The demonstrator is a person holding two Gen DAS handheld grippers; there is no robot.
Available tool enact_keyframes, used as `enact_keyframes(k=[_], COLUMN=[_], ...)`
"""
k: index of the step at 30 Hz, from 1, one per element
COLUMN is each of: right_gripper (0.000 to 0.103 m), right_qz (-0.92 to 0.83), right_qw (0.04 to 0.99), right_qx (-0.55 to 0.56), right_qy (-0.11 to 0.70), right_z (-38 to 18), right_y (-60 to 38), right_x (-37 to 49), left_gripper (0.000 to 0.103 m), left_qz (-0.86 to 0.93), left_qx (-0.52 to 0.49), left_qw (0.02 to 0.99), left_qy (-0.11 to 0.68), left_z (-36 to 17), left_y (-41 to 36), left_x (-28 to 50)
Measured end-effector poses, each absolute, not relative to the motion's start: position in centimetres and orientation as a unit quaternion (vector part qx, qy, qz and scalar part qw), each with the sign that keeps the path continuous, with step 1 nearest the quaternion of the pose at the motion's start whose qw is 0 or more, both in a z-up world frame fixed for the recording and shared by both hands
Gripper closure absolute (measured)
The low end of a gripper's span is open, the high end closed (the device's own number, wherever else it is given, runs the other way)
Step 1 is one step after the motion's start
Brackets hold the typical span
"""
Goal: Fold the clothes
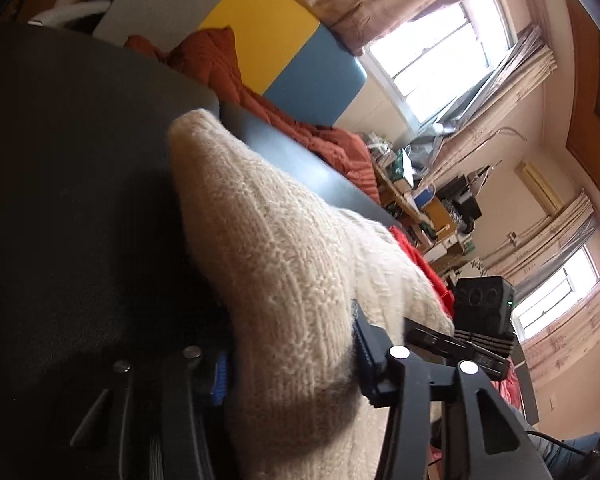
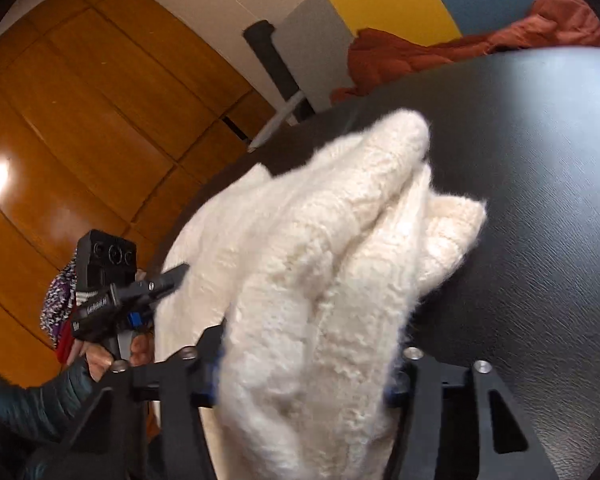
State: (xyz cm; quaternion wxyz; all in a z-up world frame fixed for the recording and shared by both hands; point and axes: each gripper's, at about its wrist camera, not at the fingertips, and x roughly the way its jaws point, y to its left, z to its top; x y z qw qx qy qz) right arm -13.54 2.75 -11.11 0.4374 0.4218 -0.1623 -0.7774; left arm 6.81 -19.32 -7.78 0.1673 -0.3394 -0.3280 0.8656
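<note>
A cream knitted sweater (image 1: 284, 264) lies bunched on a black table (image 1: 68, 160). My left gripper (image 1: 292, 364) is shut on a thick fold of it at the near edge. In the right wrist view my right gripper (image 2: 304, 376) is shut on another bunched fold of the sweater (image 2: 340, 248), which rises in ridges away from the jaws over the black table (image 2: 540, 200). The left gripper (image 2: 152, 292) shows there at the left, clamped on the sweater's left edge. The right gripper (image 1: 452, 340) shows in the left wrist view at the sweater's far side.
A rust-orange quilted cloth (image 1: 236, 76) (image 2: 440, 56) lies beyond the table's far edge. Grey, yellow and blue panels (image 1: 268, 28) stand behind it. Cluttered shelves (image 1: 420, 196) and windows are at the right; a wooden wardrobe (image 2: 80, 120) is at the left.
</note>
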Motion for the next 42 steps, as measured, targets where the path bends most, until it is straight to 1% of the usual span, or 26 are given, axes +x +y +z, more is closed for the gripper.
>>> enact_keyframes(k=[1,3,6,10,12,16,19,21,23,26,28,29,30,31,32,34,35,36,37,39,40,42], right_gripper=[0.055,0.056,0.057,0.057,0.057,0.057,0.057,0.057,0.057,0.056,0.054,0.053,0.047,0.044,0.043,0.037,0.036,0.031,0.025,0.021,0.021,0.021], right_qz=[-0.773,-0.762,-0.743,-0.709,-0.688,-0.635,-0.583,-0.547,-0.519,-0.486,-0.48,-0.486,-0.491,-0.489,-0.487,-0.487,-0.49,-0.495,-0.505,-0.527,-0.539,-0.569], right_qw=[0.449,0.472,0.513,0.585,0.629,0.715,0.775,0.807,0.827,0.838,0.826,0.815,0.806,0.805,0.805,0.808,0.807,0.805,0.8,0.793,0.789,0.78], right_qx=[0.418,0.41,0.399,0.363,0.332,0.272,0.235,0.22,0.218,0.247,0.288,0.299,0.31,0.317,0.323,0.322,0.321,0.319,0.314,0.297,0.284,0.245], right_qy=[-0.164,-0.166,-0.157,-0.156,-0.144,-0.104,-0.065,-0.036,-0.005,0.037,0.077,0.1,0.115,0.108,0.099,0.075,0.073,0.072,0.075,0.076,0.077,0.083], right_z=[-10.8,-10.2,-8.9,-5.3,-2.1,5.6,11.2,14.0,15.5,14.6,11.4,9.7,8.1,6.9,5.8,5.3,5.4,5.5,5.8,6.7,7.3,8.5], right_y=[2.2,1.0,-2.5,-8.2,-12.2,-22.2,-30.8,-36.5,-42.0,-49.5,-54.2,-55.9,-57.4,-58.2,-58.8,-59.0,-58.9,-58.7,-58.1,-56.5,-55.7,-53.9], right_x=[-13.4,-13.1,-12.3,-12.0,-11.5,-9.4,-6.6,-4.4,-2.4,-0.2,0.8,1.2,1.4,1.2,1.0,0.4,0.2,0.1,0.1,-0.1,-0.2,-0.3], left_gripper=[0.057,0.058,0.058,0.058,0.058,0.058,0.058,0.058,0.058,0.058,0.058,0.056,0.056,0.055,0.055,0.053,0.051,0.049,0.045,0.042,0.04,0.04], left_qz=[0.869,0.878,0.899,0.932,0.946,0.964,0.957,0.943,0.923,0.875,0.831,0.825,0.821,0.817,0.819,0.821,0.821,0.822,0.822,0.819,0.815,0.807], left_qx=[-0.329,-0.308,-0.269,-0.185,-0.14,-0.041,0.019,0.031,0.027,-0.005,-0.04,-0.04,-0.037,-0.035,-0.033,-0.039,-0.041,-0.044,-0.046,-0.043,-0.045,-0.045], left_qw=[0.164,0.156,0.13,0.068,0.034,-0.068,-0.16,-0.219,-0.267,-0.353,-0.407,-0.415,-0.421,-0.427,-0.431,-0.442,-0.449,-0.456,-0.463,-0.485,-0.499,-0.529], left_qy=[-0.33,-0.331,-0.32,-0.303,-0.292,-0.254,-0.24,-0.249,-0.275,-0.332,-0.376,-0.381,-0.384,-0.387,-0.378,-0.359,-0.349,-0.339,-0.329,-0.305,-0.29,-0.258], left_z=[-7.1,-5.4,-1.8,4.4,7.5,13.7,17.1,18.1,18.0,15.3,11.8,10.8,10.0,9.2,9.3,9.8,10.1,10.3,10.6,11.1,11.4,12.5], left_y=[-19.7,-20.2,-21.2,-24.1,-25.7,-29.1,-31.8,-33.8,-36.0,-40.1,-43.0,-43.5,-44.0,-44.4,-44.4,-44.1,-44.0,-43.9,-43.8,-42.8,-42.4,-40.7], left_x=[7.9,10.1,13.9,21.0,24.8,33.9,40.3,43.4,45.3,47.0,47.5,47.6,47.8,48.0,48.0,47.6,47.5,47.3,47.2,46.8,47.6,47.6])
